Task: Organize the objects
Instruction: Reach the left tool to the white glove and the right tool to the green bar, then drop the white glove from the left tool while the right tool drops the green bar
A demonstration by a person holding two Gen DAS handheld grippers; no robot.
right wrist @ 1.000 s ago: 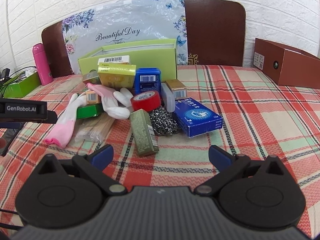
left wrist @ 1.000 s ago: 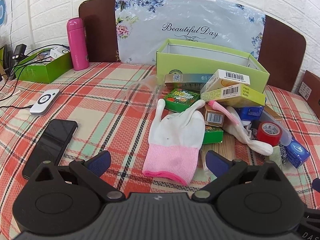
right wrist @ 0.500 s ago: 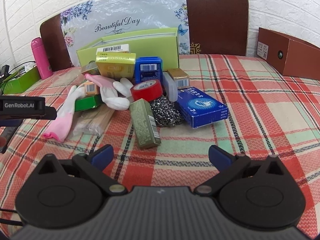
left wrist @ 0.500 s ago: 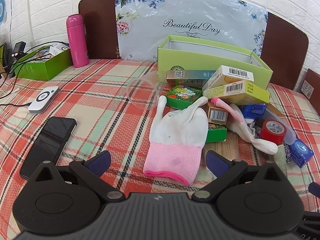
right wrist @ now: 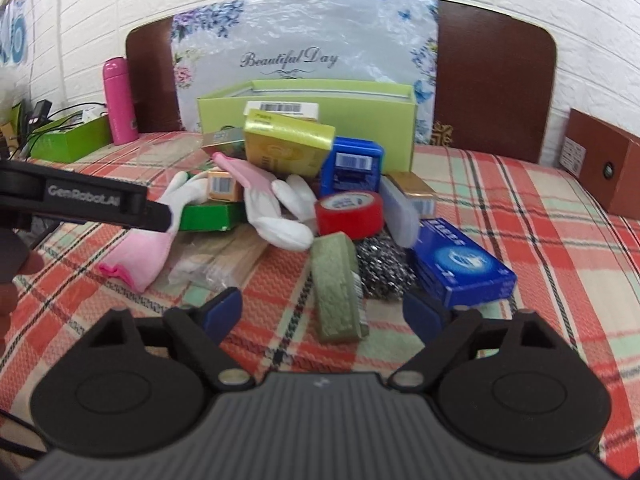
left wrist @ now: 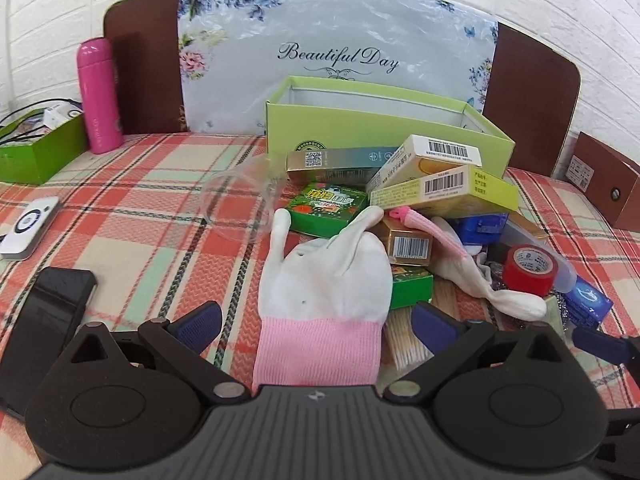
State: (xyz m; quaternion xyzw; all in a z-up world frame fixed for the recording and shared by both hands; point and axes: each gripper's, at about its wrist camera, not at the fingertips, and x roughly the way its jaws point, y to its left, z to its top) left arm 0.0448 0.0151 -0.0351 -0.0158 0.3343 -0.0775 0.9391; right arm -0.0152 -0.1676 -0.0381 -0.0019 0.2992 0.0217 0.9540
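A red-and-green plaid tablecloth (left wrist: 132, 216) carries a black phone (left wrist: 44, 320) lower left, a pink bottle (left wrist: 100, 96) upper left, and a lime-green cardboard box (left wrist: 384, 136) upper centre.

Both wrist views look down, close, sharing the clutter pile (left wrist: 420, 220).
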